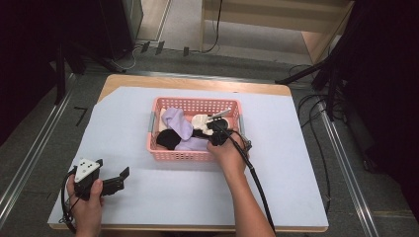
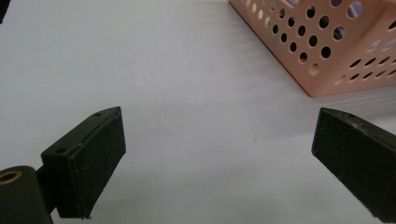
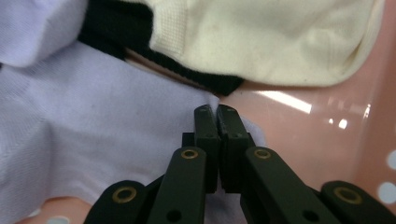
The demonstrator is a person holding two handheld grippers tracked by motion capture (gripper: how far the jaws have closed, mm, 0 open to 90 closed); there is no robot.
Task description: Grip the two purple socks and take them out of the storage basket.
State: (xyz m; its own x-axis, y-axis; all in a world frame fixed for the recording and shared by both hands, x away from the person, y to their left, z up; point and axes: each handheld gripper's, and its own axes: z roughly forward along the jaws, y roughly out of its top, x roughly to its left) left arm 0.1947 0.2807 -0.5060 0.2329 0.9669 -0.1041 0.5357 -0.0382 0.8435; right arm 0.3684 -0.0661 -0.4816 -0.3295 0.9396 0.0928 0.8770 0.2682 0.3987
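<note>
Near edge, your side: your left hand (image 1: 88, 197) rests on the white sheet (image 1: 163, 192) w/ the left gripper (image 1: 118, 180) lying low, pointing right toward the basket. Grey three-cornered plate sits on top of it, cable loops by your wrist. In the left gripper view the jaws stand spread wide, nothing btwn them but bare sheet; one corner of the pink basket (image 2: 327, 51) shows at upper right, well apart from the pads.

Mid-table: your right forearm runs up from the bottom edge to the basket's near wall, right hand (image 1: 228, 154) over the rim. Black cable trails back along your arm. Right gripper (image 1: 213, 132) dips into the basket (image 1: 180, 155), right half.

In the right gripper view the jaws are pressed together, pads meeting at the tip. Tip (image 3: 215, 109) sits on a fold of the lilac sock (image 3: 93, 135); looks like a pinch of that cloth right at the tip, but how much fabric is caught btwn the pads you can't tell from this angle. No earlier look to compare.

Inside the basket, beyond the tip: black sock (image 3: 121, 28) edge runs across, cream sock (image 3: 261, 37) lies over it, against the pink wall. High view: lilac sock (image 1: 179, 123) centre, black sock (image 1: 168, 139) near-left, cream sock (image 1: 201, 121) far-right beside the gripper.

Far: wooden table edge (image 1: 197, 84) past the sheet, then grey floor w/ cables.
</note>
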